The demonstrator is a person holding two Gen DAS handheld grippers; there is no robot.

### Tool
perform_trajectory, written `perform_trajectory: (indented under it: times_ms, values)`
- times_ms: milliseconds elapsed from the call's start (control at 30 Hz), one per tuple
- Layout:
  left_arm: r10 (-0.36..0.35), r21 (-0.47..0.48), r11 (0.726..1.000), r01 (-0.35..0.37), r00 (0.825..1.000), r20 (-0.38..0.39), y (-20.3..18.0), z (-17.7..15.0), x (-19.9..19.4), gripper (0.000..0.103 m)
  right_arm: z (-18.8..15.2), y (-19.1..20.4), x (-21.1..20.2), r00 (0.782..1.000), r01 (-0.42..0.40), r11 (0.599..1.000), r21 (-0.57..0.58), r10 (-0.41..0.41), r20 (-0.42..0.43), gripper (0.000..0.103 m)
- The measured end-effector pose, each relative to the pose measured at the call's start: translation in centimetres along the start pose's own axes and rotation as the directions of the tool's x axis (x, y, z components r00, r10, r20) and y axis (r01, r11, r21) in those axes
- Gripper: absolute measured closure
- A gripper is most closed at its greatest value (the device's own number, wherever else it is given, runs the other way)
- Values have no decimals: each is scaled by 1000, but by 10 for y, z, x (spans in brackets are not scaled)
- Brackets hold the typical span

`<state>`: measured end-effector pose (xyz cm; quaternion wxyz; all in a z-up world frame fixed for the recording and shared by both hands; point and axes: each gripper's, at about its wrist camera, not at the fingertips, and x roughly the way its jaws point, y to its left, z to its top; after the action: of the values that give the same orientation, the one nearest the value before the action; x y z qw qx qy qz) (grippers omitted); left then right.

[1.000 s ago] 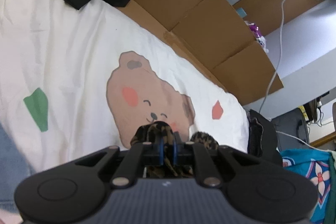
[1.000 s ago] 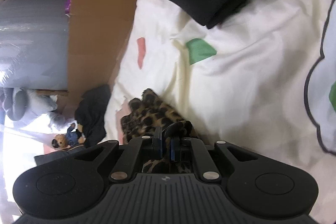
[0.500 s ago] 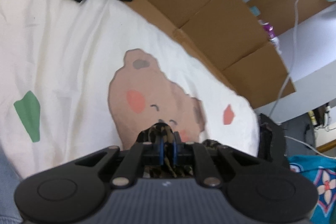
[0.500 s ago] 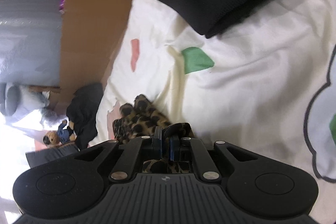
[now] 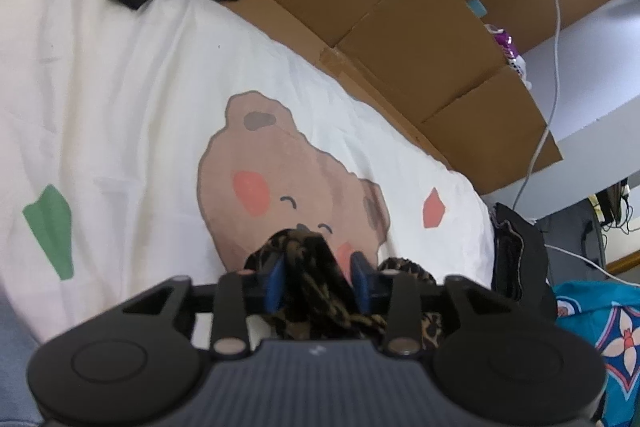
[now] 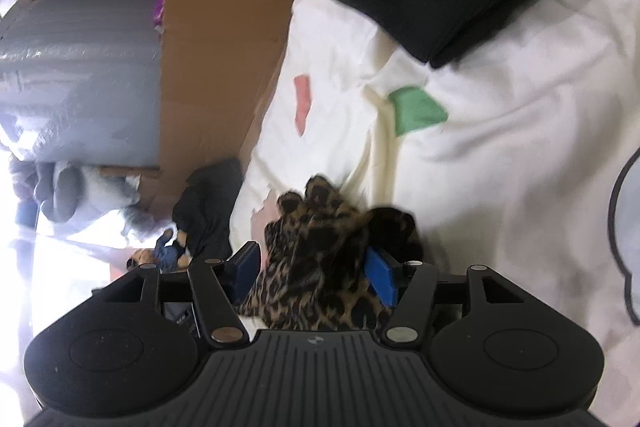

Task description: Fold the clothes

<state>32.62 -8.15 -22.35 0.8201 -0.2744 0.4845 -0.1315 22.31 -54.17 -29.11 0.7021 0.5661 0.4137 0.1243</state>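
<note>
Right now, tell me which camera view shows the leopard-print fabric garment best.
The right wrist view: the leopard-print fabric garment bulges between open jaws with its spotted pattern clear and lit. The left wrist view shows only a dark bunched strip between open jaws, mostly hidden behind the gripper body.

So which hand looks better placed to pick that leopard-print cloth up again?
Probably the left. Its tool is open but narrower around the leopard-print cloth; the right tool gapes wider around a bulkier bunch.
</note>
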Motion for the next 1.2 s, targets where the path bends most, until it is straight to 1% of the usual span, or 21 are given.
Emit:
perform_trajectory:
  times_ms: [33,67,100,200,267,300,400,500,600,700,733,867,933,1000,1067,1167,1200]
  values:
    - [6,8,1000,-6,1000,7,-1,0,-4,50,-2,1,1,1000,-8,1000,-1,8,-7,37]
    - [9,15,1000,-9,1000,13,-2,-1,-7,49,-4,1,1,1000,-15,1000,-2,15,-14,37]
    - [7,23,1000,-8,1000,17,-3,-1,-11,49,-5,2,2,1000,-23,1000,-3,23,-20,33]
    - [23,34,999,-24,999,26,-6,-1,-23,47,-11,3,12,999,-34,999,-1,34,-32,32]
    - [33,37,999,-34,999,30,-7,-3,-28,46,-15,5,21,999,-38,999,-2,38,-36,29]
    - [33,39,999,-34,999,29,-8,-5,-31,46,-17,6,25,999,-37,999,-3,37,-37,25]
    - [29,59,998,-30,999,14,-14,-14,-36,46,-24,8,35,999,-28,1000,-6,28,-35,21]
    - [17,103,995,-16,1000,-2,-27,-29,-37,46,-28,9,44,999,-21,1000,1,21,-24,21]
    - [-13,166,986,19,999,-33,-46,-44,-35,47,-28,13,48,999,-52,998,26,53,-8,21]
    - [-47,216,974,63,996,-80,-62,-57,-26,48,-26,21,48,995,-95,995,32,95,6,21]
    - [-53,236,969,74,994,-96,-67,-61,-20,51,-25,24,48,995,-101,995,27,100,11,21]
    - [-73,308,944,120,984,-160,-88,-77,0,55,-16,31,49,995,-97,995,9,97,26,22]
    - [-70,316,941,125,981,-179,-93,-81,17,57,-12,33,50,996,-86,996,0,86,32,22]
    - [-50,333,937,111,981,-186,-99,-81,33,60,-8,35,52,997,-72,997,-12,72,37,23]
    - [-40,349,931,101,983,-179,-105,-78,45,61,-3,37,50,997,-59,998,-22,61,57,23]
    - [-29,381,921,87,988,-155,-112,-68,57,61,1,39,35,993,-54,997,-57,59,98,23]
    - [-20,396,915,77,989,-147,-114,-65,60,61,2,40,29,992,-36,996,-78,45,116,23]
